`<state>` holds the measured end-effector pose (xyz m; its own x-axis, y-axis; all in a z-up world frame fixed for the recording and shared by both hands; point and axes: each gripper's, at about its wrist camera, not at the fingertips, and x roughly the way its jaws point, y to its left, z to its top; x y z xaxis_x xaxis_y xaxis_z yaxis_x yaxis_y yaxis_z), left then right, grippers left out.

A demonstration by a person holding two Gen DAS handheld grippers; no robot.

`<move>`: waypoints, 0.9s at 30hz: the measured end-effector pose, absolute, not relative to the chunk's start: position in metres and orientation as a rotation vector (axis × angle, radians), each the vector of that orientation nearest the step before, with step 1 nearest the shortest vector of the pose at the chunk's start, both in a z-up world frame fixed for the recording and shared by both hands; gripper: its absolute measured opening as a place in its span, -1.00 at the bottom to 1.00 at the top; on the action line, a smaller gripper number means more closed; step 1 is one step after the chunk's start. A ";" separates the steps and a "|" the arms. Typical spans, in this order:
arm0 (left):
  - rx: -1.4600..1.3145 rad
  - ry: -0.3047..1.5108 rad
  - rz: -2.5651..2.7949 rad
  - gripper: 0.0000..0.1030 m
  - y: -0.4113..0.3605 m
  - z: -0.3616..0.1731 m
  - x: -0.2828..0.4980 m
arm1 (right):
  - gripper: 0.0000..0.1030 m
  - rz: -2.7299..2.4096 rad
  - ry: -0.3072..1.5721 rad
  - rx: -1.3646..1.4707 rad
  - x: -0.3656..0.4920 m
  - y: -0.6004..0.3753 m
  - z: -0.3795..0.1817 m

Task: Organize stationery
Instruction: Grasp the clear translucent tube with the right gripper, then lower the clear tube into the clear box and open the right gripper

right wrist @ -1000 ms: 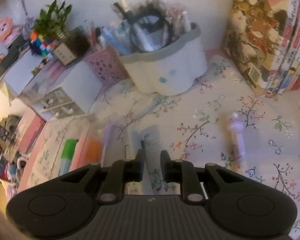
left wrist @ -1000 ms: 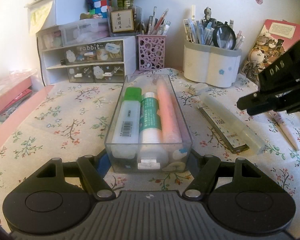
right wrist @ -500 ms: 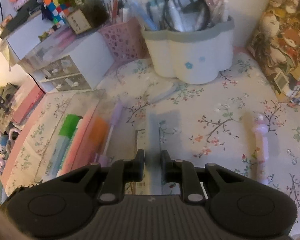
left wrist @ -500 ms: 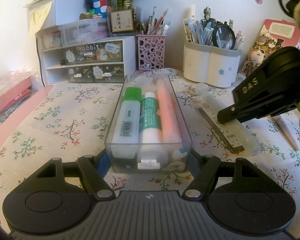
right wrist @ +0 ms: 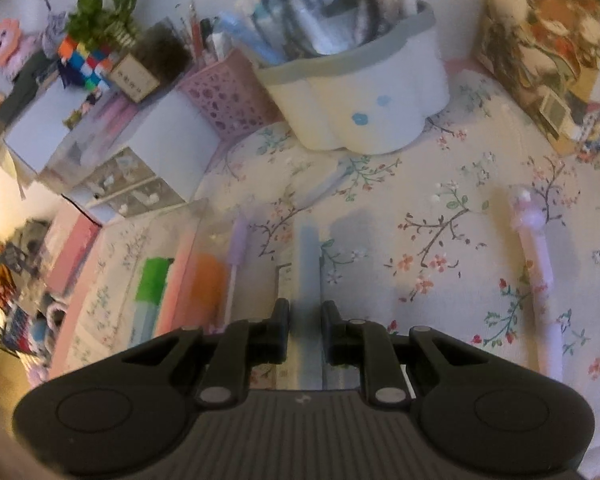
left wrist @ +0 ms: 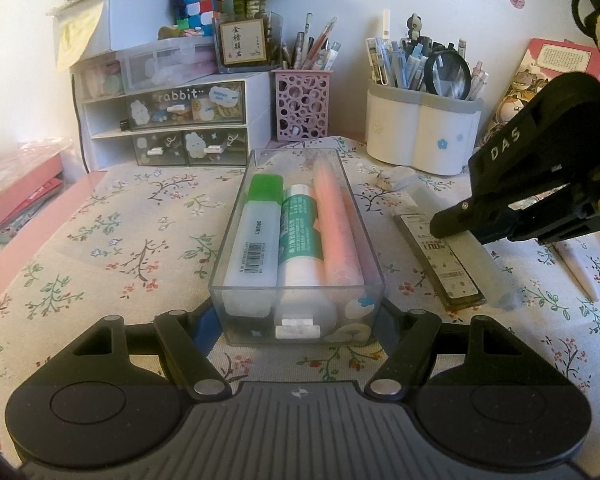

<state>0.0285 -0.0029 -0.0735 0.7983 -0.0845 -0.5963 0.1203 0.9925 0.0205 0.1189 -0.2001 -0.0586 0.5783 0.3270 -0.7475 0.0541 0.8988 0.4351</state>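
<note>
A clear plastic box [left wrist: 236,240] lies lengthwise on the flowered cloth and holds a green-capped glue bottle [left wrist: 256,232], a white and green tube [left wrist: 302,236] and a pink stick [left wrist: 336,220]. My left gripper [left wrist: 298,320] is shut on the box's near end, one finger on each side wall. To the box's right a frosted tube [left wrist: 480,272] lies beside a dark flat refill pack [left wrist: 440,256]. My right gripper [left wrist: 456,220] has its tips down at this tube. In the right wrist view the frosted tube [right wrist: 308,248] fills the narrow gap of the right gripper [right wrist: 305,312].
A lilac pen [right wrist: 534,256] lies on the cloth to the right. A small white eraser [left wrist: 400,178] sits behind the tube. At the back stand a white pen holder [left wrist: 420,136], a pink mesh holder [left wrist: 302,108], white drawers [left wrist: 172,120] and books [right wrist: 552,40].
The right gripper has come down from the upper right onto the frosted tube. The left gripper and the box have not moved.
</note>
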 end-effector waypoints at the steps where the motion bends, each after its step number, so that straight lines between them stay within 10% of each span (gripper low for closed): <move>1: 0.058 0.637 -0.110 0.40 -0.003 -0.074 0.029 | -0.74 0.167 0.947 0.462 0.119 -0.201 -0.058; 27: 0.062 0.637 -0.110 0.40 -0.003 -0.073 0.029 | -0.74 0.219 0.901 0.762 0.112 -0.197 -0.045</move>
<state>0.0290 -0.0029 -0.0734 0.7980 -0.0838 -0.5968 0.1218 0.9923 0.0235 0.1118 -0.1974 -0.0453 0.6196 0.4738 -0.6258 0.1341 0.7217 0.6791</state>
